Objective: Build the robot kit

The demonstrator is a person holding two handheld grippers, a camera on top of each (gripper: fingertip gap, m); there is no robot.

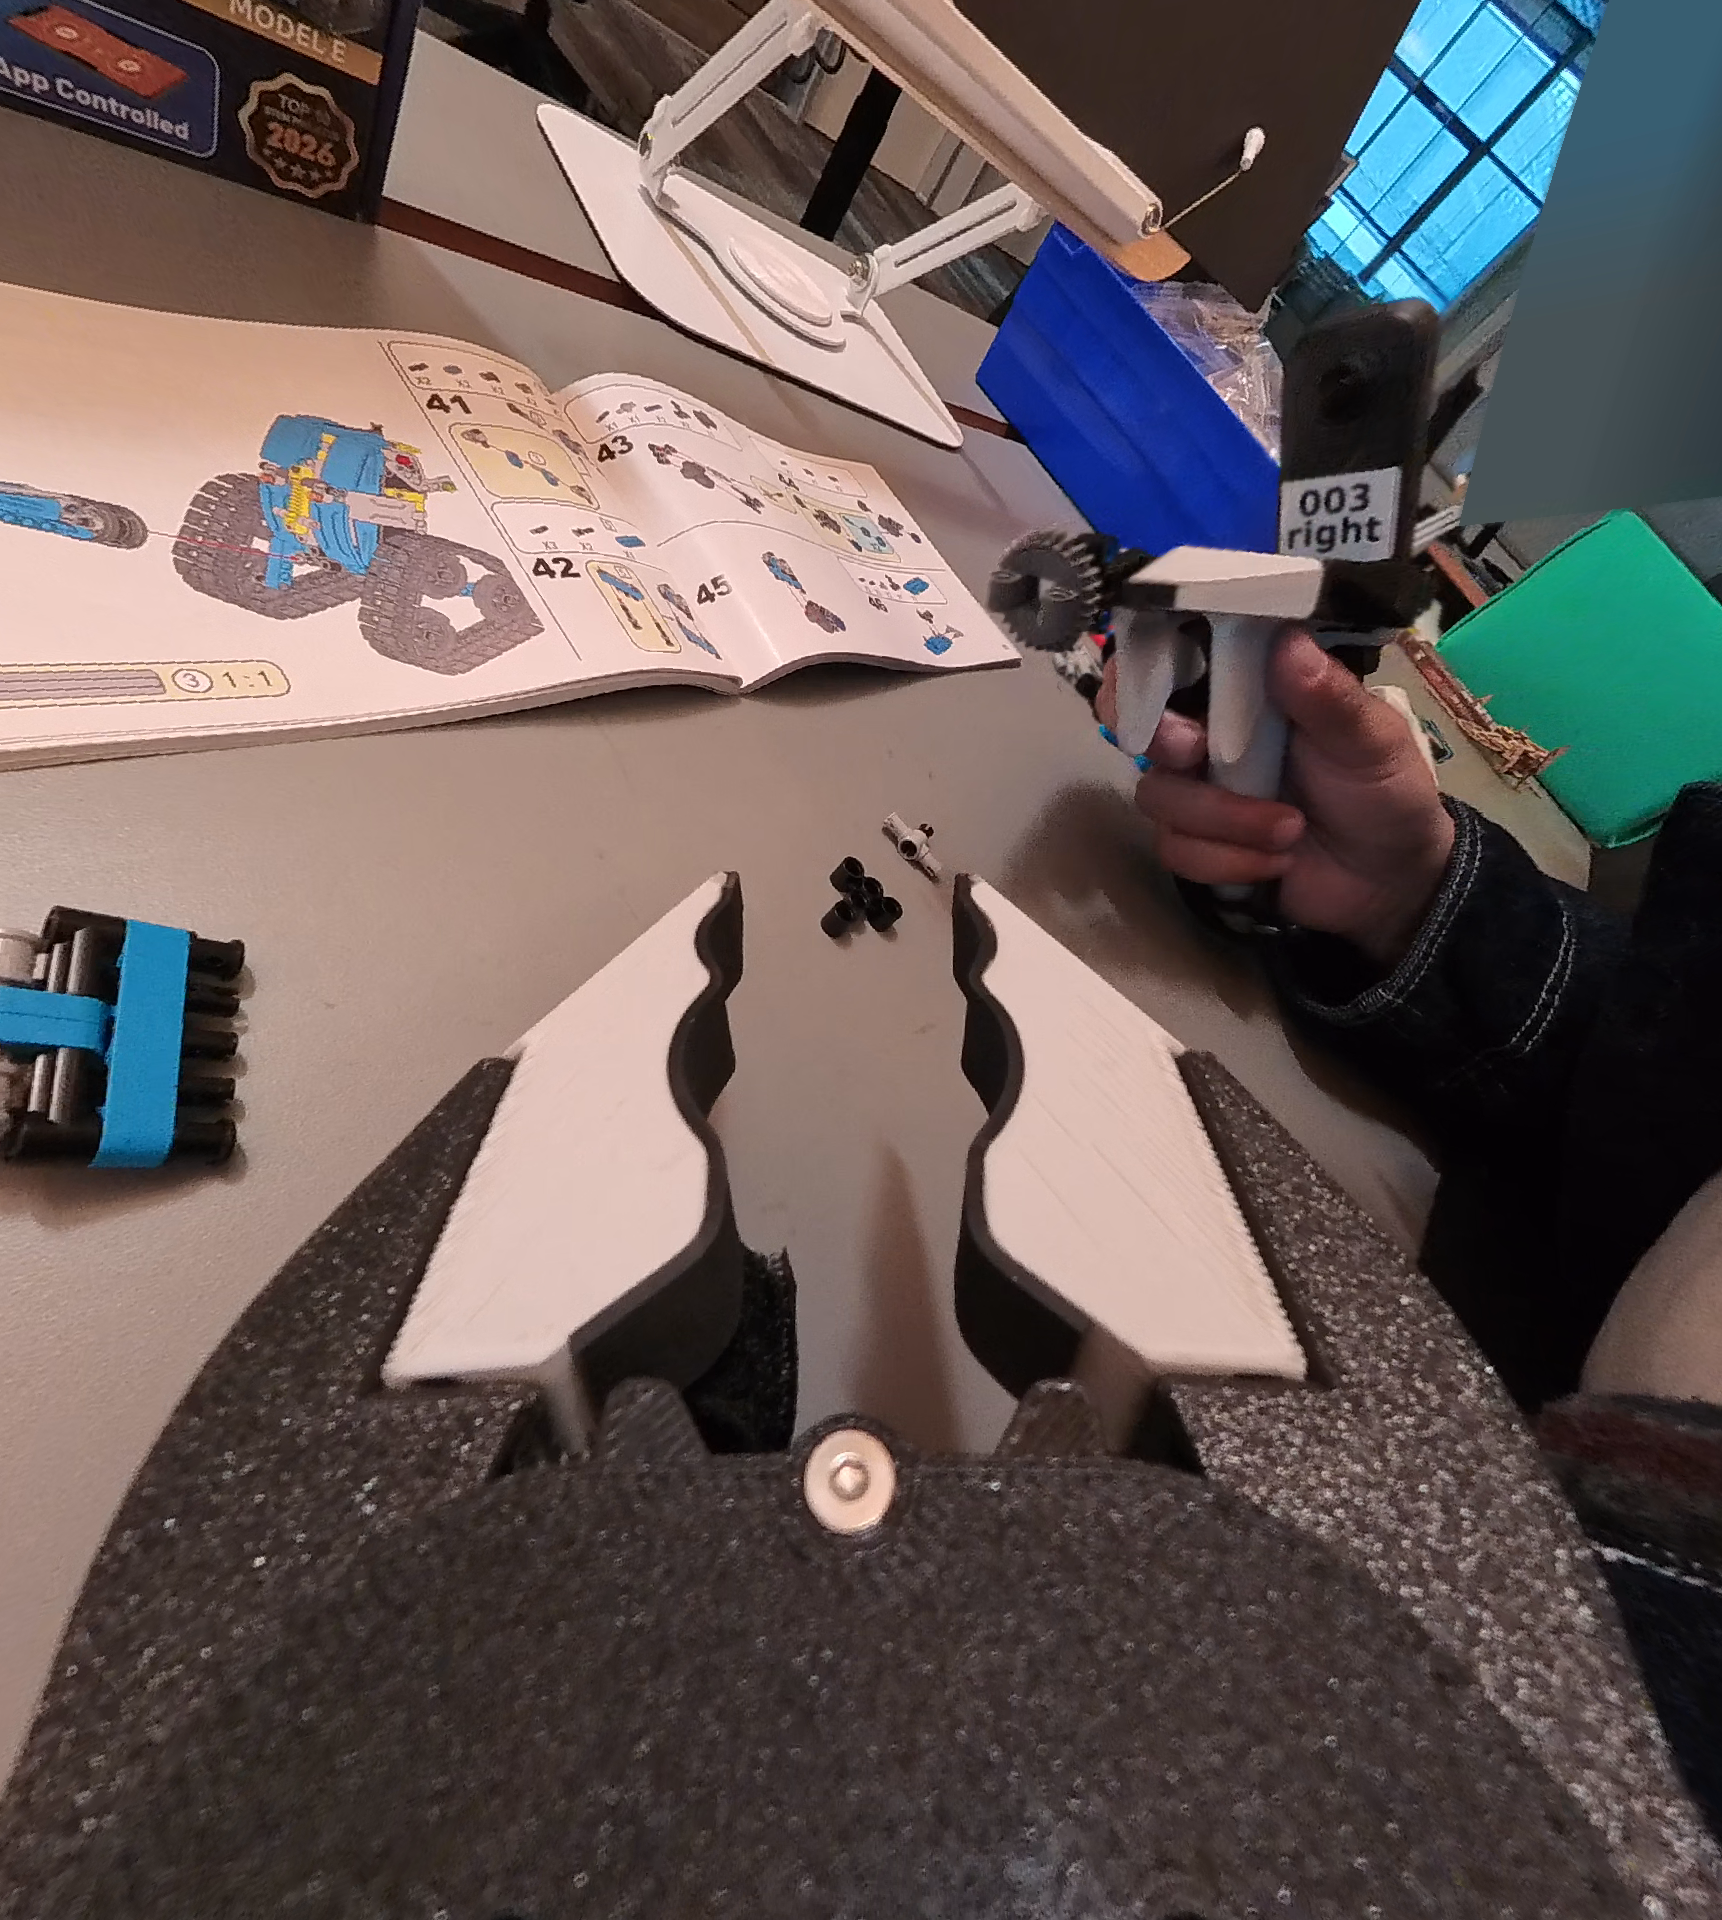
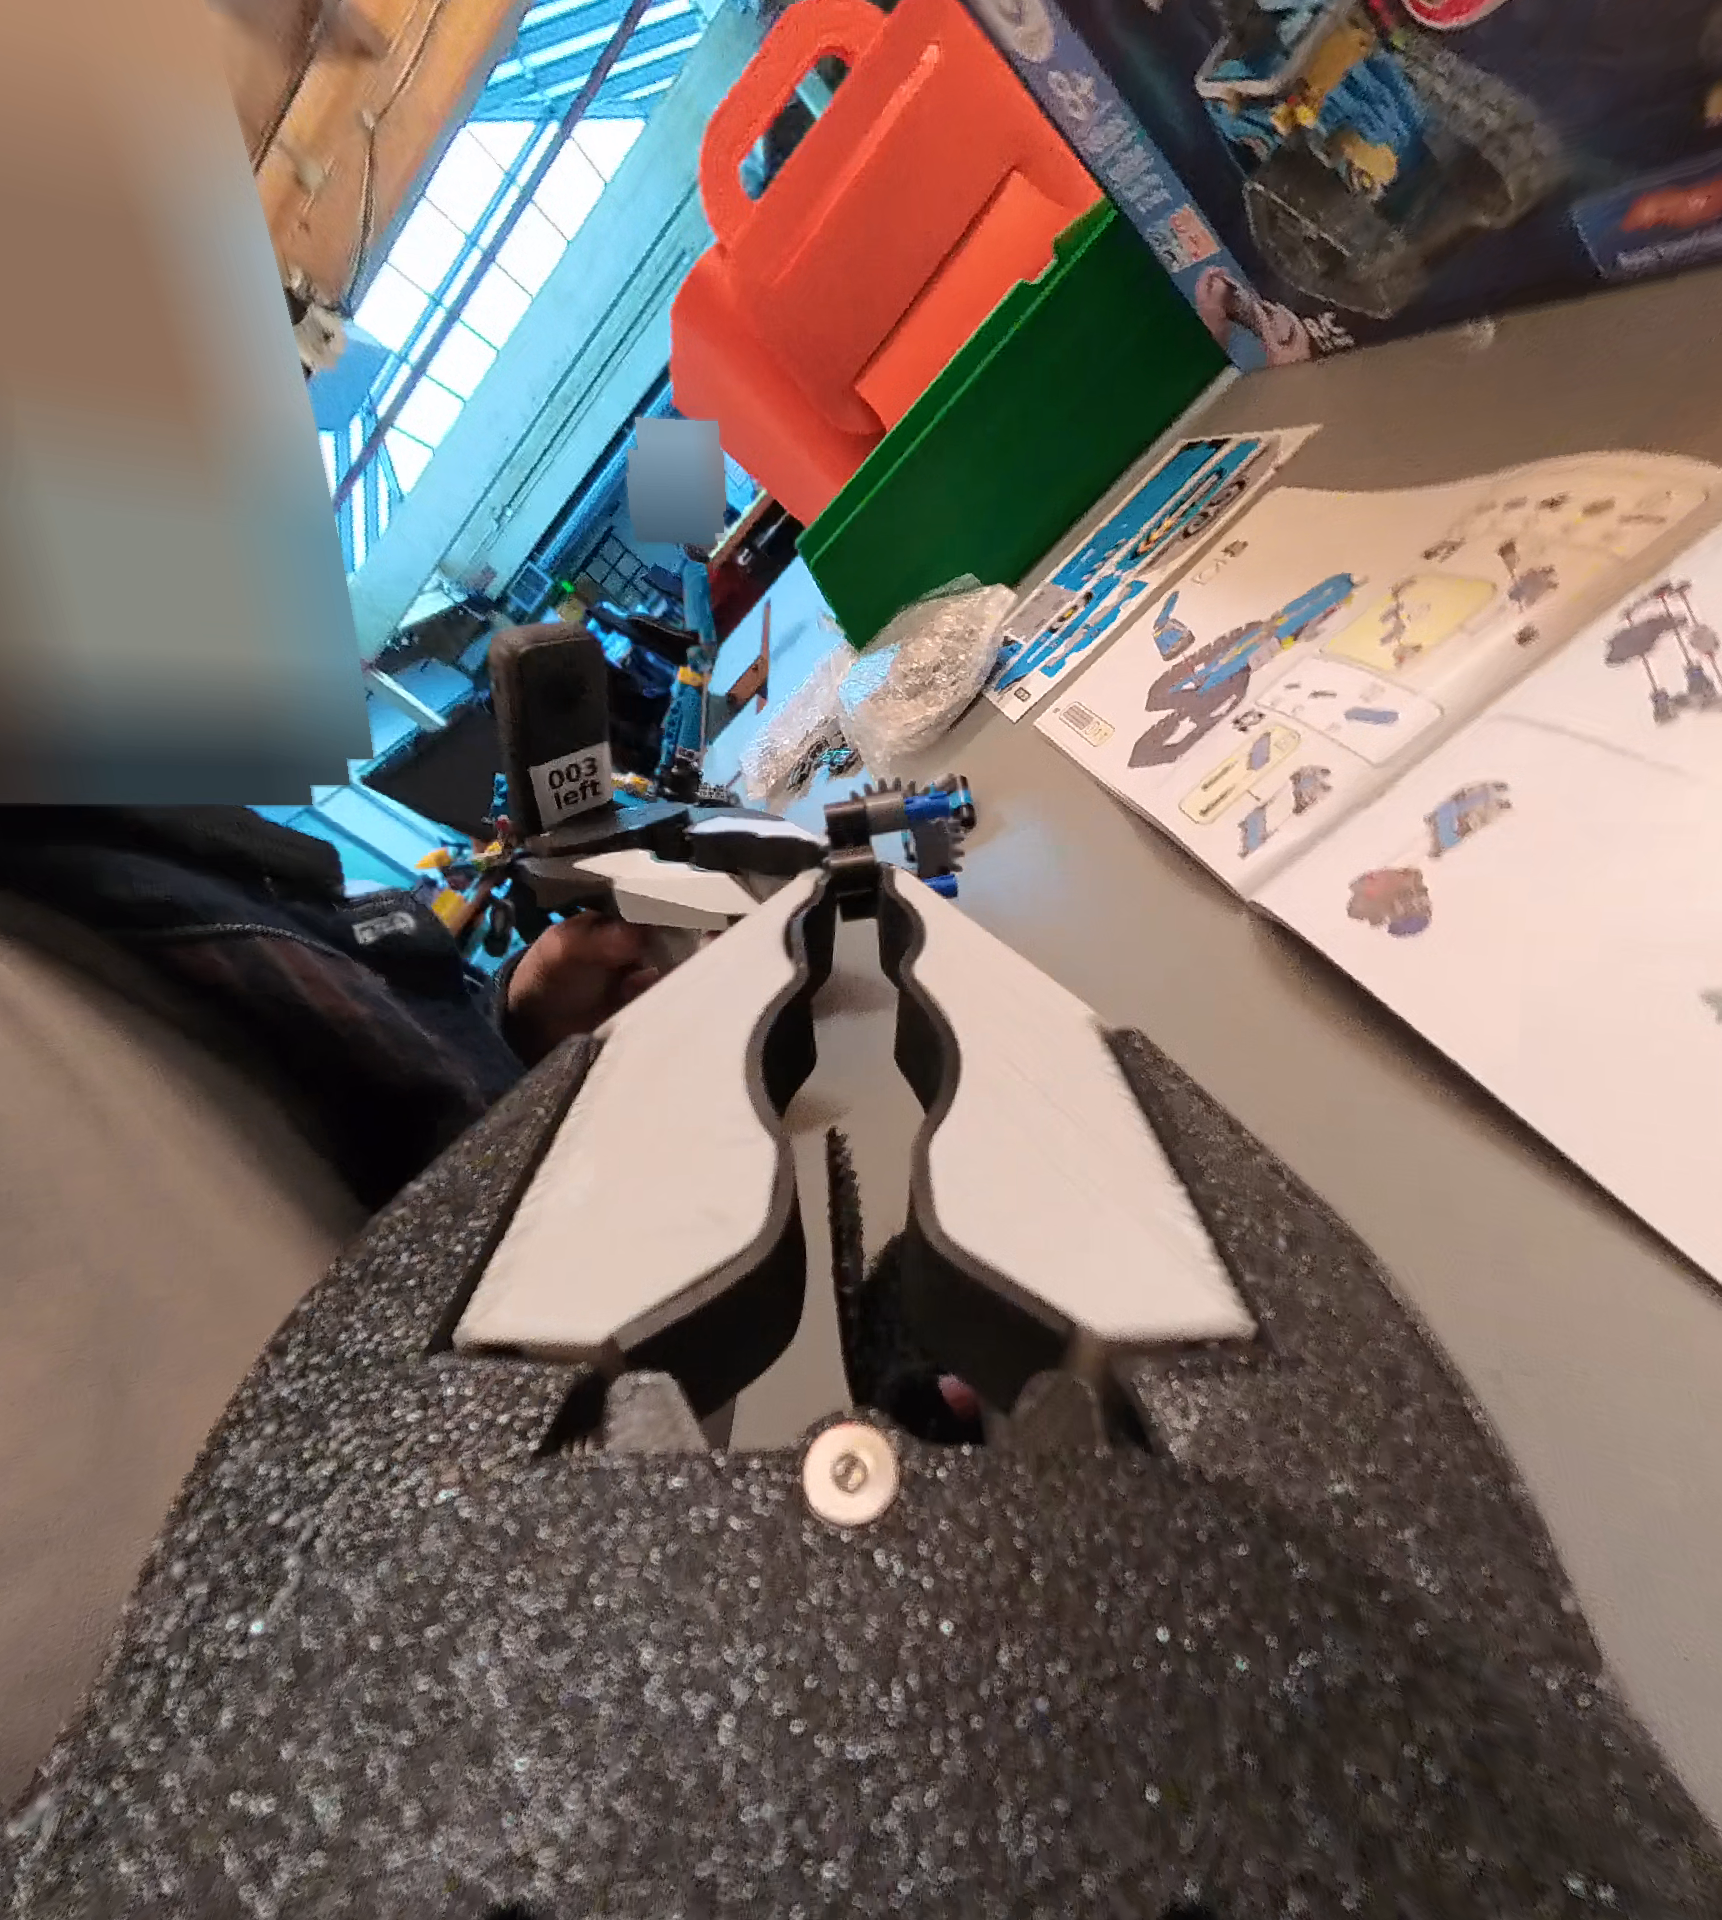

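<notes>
My left gripper (image 1: 844, 888) is open and empty, low over the grey table (image 1: 524, 987). A few small black connectors (image 1: 862, 902) lie on the table just beyond its fingertips, between them, and a small grey pin piece (image 1: 909, 833) lies a little farther. A blue, black and grey brick assembly (image 1: 83, 1039) lies to its left. My right gripper (image 2: 855, 883) is shut on a small gear assembly (image 2: 893, 821) with a dark gear and blue pins, held above the table. In the left wrist view the right gripper (image 1: 1106, 587) holds the gear assembly (image 1: 1044, 592) up at the right.
An open instruction booklet (image 1: 421, 540) lies on the far left and also shows in the right wrist view (image 2: 1459, 727). Behind it are a kit box (image 1: 161, 94), a white stand (image 1: 763, 281), a blue bin (image 1: 1127, 416) and a green bin (image 1: 1615, 665). An orange box (image 2: 867, 239) and plastic bags (image 2: 919, 665) are beyond. The left gripper's tips are roughly 12 centimetres from the right gripper's. My right tips are roughly 9 centimetres from the small grey pin piece (image 1: 909, 833).
</notes>
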